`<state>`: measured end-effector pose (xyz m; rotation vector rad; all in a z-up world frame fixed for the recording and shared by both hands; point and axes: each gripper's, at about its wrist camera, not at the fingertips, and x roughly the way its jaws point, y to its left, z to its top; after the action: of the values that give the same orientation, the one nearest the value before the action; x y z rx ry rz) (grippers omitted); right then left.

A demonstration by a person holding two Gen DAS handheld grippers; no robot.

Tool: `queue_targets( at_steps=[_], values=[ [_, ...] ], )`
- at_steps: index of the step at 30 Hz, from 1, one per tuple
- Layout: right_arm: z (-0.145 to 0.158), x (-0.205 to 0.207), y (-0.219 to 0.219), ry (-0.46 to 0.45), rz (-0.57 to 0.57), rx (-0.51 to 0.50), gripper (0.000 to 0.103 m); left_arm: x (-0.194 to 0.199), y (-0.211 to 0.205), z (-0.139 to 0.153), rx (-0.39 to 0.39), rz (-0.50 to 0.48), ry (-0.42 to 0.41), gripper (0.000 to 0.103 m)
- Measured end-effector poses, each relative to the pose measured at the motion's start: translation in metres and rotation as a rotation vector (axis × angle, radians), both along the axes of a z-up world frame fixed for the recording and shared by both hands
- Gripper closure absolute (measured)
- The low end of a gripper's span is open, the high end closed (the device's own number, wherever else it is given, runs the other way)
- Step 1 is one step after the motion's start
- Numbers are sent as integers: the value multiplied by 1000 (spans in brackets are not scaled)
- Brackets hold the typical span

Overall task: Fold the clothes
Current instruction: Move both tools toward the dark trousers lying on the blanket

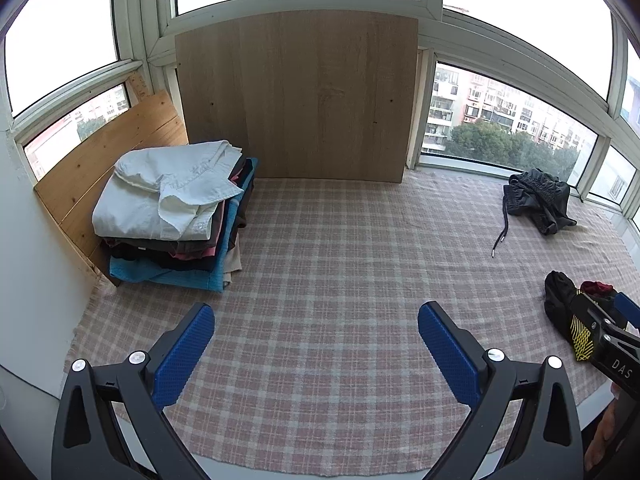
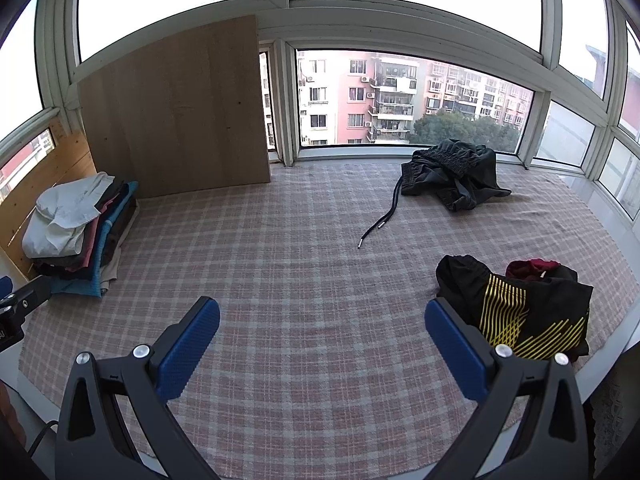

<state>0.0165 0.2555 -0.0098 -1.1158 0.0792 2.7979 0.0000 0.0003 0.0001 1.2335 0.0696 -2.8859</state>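
A stack of folded clothes (image 1: 172, 220), topped by a white shirt (image 1: 160, 192), sits at the left on the checked cloth (image 1: 340, 260). Crumpled black drawstring shorts (image 2: 452, 178) lie far right near the window, their cord (image 2: 378, 224) trailing across the cloth. A black garment with yellow stripes (image 2: 520, 316) lies bunched at the near right, with something dark red (image 2: 532, 268) behind it. My left gripper (image 1: 316, 328) hovers open over bare cloth. My right gripper (image 2: 322, 320) is open too, its right finger (image 2: 456, 344) just beside the striped garment. Nothing is between either pair of fingers.
A tall wooden board (image 1: 296, 96) leans against the window at the back, and a lighter plank panel (image 1: 104, 176) stands behind the stack. Windows enclose the platform on the far and right sides. The cloth's near edge (image 1: 320, 468) ends just below the grippers.
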Motion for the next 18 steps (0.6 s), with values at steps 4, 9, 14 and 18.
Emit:
queue_targets(
  at_steps=[4, 9, 14, 18],
  values=[
    [1, -1, -3, -11, -1, -3, 0, 0, -6, 0, 23, -13, 5, 0],
    [0, -1, -5, -3, -18, 20, 0, -3, 1, -3, -8, -20, -3, 0],
    [0, 3, -2, 11, -64, 49, 0, -7, 11, -6, -19, -64, -6, 0],
    [-1, 5, 8, 9, -116, 50, 0, -13, 20, -7, -35, -110, -1, 0]
  ],
)
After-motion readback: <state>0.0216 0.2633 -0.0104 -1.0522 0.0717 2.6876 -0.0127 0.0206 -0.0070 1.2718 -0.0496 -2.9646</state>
